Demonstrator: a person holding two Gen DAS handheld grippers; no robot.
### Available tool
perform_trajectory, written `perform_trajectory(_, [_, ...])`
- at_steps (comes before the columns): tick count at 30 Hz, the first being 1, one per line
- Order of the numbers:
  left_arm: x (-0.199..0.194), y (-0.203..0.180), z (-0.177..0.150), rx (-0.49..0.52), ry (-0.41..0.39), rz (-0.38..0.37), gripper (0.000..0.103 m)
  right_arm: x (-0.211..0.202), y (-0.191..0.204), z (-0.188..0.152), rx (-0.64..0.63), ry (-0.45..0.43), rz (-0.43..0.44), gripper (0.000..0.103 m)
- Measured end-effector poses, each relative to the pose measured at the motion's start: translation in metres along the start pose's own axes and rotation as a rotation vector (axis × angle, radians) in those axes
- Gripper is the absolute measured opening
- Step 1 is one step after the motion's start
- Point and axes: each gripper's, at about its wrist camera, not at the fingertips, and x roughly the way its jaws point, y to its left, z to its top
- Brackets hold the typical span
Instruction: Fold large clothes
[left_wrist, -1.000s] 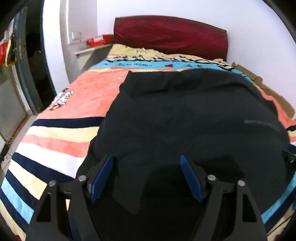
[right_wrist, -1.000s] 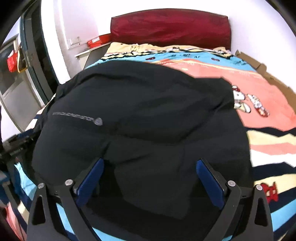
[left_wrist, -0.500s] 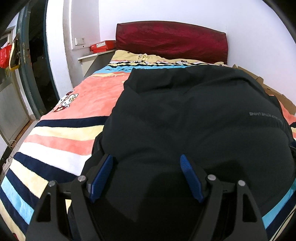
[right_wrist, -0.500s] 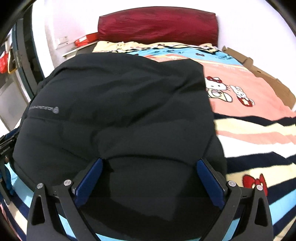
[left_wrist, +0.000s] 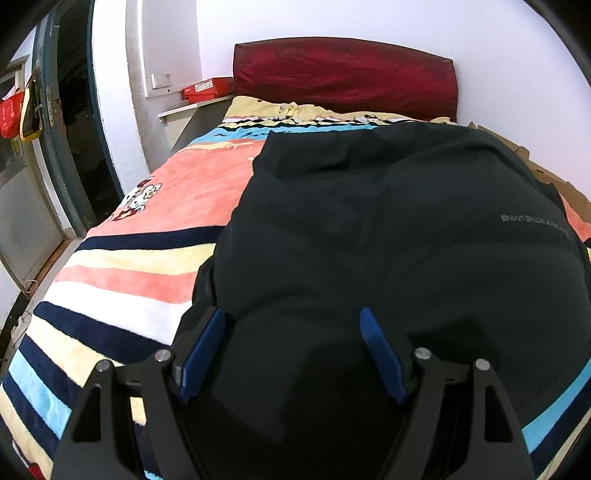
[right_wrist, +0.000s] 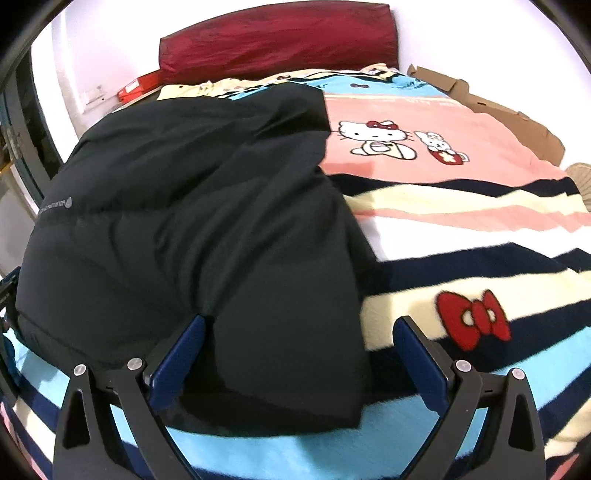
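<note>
Both grippers stand with jaws wide apart, clamping nothing: the left gripper (left_wrist: 291, 350) over the near hem of the black jacket (left_wrist: 388, 229), the right gripper (right_wrist: 299, 354) astride its near right corner. One jacket lies puffed on the striped blanket (right_wrist: 461, 229), covering the bed. To seat a grip, lower each gripper until one finger slides under the hem (padding is thick), then close evenly. Count: two grippers, one jacket, one blanket, one red headboard (left_wrist: 343, 74).

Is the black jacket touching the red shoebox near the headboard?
Apart. The left wrist view shows the black jacket ending on the blanket, with striped bedding between it and the red shoebox.
</note>
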Motion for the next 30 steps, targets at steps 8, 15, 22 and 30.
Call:
perform_trajectory(8, [-0.002, -0.001, 0.0, 0.015, 0.016, 0.027, 0.075, -0.009, -0.004, -0.007, -0.013, 0.001, -0.012, 0.099])
perform_trajectory(15, [-0.01, 0.001, -0.001, 0.021, 0.021, 0.045, 0.075, -0.015, -0.008, -0.013, -0.01, 0.003, -0.008, 0.099])
perform_trajectory(22, [-0.023, 0.006, -0.007, 0.04, 0.008, 0.056, 0.075, -0.024, -0.017, -0.018, -0.006, -0.001, -0.018, 0.1])
perform_trajectory(30, [-0.037, 0.027, -0.012, 0.032, 0.008, 0.057, 0.075, -0.04, -0.022, -0.015, 0.005, -0.026, -0.01, 0.1])
